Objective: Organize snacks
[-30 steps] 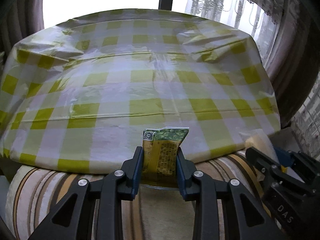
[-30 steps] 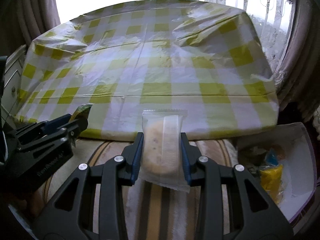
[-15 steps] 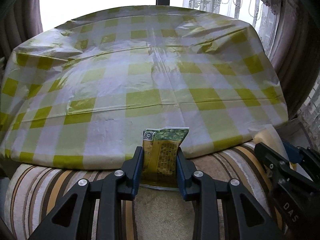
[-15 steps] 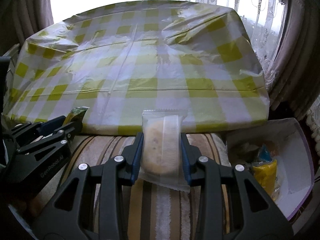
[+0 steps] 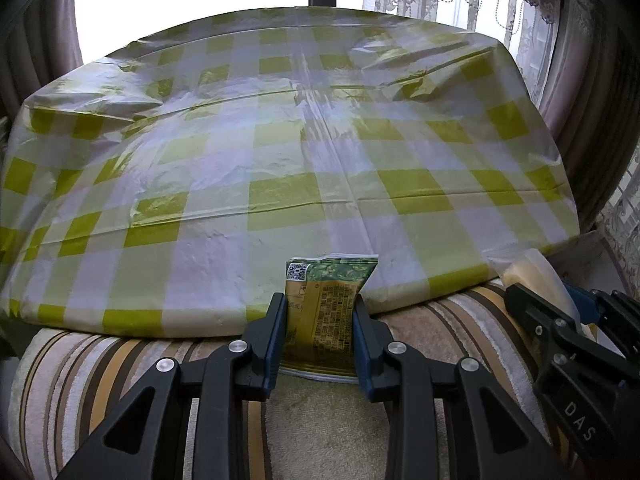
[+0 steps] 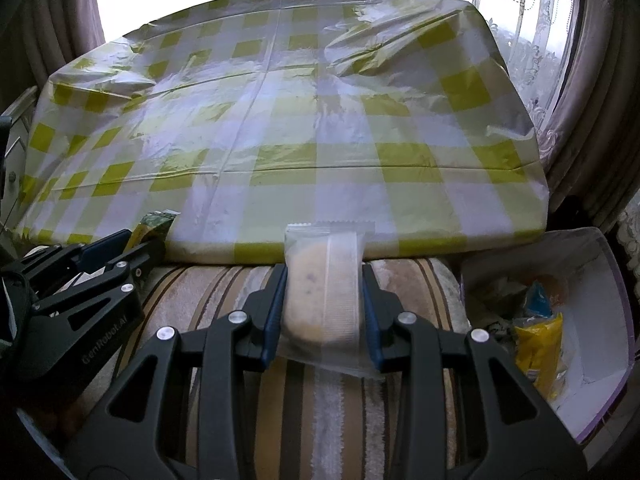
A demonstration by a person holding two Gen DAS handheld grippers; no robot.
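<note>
Left tool point(image 5: 320, 330) pinches a green and yellow printed foil snack packet point(image 5: 325, 312) between its blue-padded fingers point(image 5: 276, 332), holding it upright just above the striped beige and brown plush cushion point(image 5: 100, 364), in front of the yellow and white checked plastic tablecloth point(image 5: 280, 160) that covers the table. The grip sits on the packet's lower half, so the top flops free; if the squeeze eases, the slick foil could slide out and drop onto the cushion, or slip into the gap under the cloth's edge. Further right, the right tool point(image 6: 324, 312) is pressed onto a clear plastic pouch holding a pale round cake point(image 6: 320, 300), with the pouch's bottom seam hanging loose below the pads. A hard squeeze would likely crush the soft cake, and a light one may let the smooth film slip. At the far right stands a white cardboard box with a purple rim point(image 6: 600, 264), already holding a yellow packet point(image 6: 540, 344) and a blue one point(image 6: 538, 300). The two tools sit close together, so swinging both toward that box risks a collision, and the box, seemingly light, may shift if knocked.
</note>
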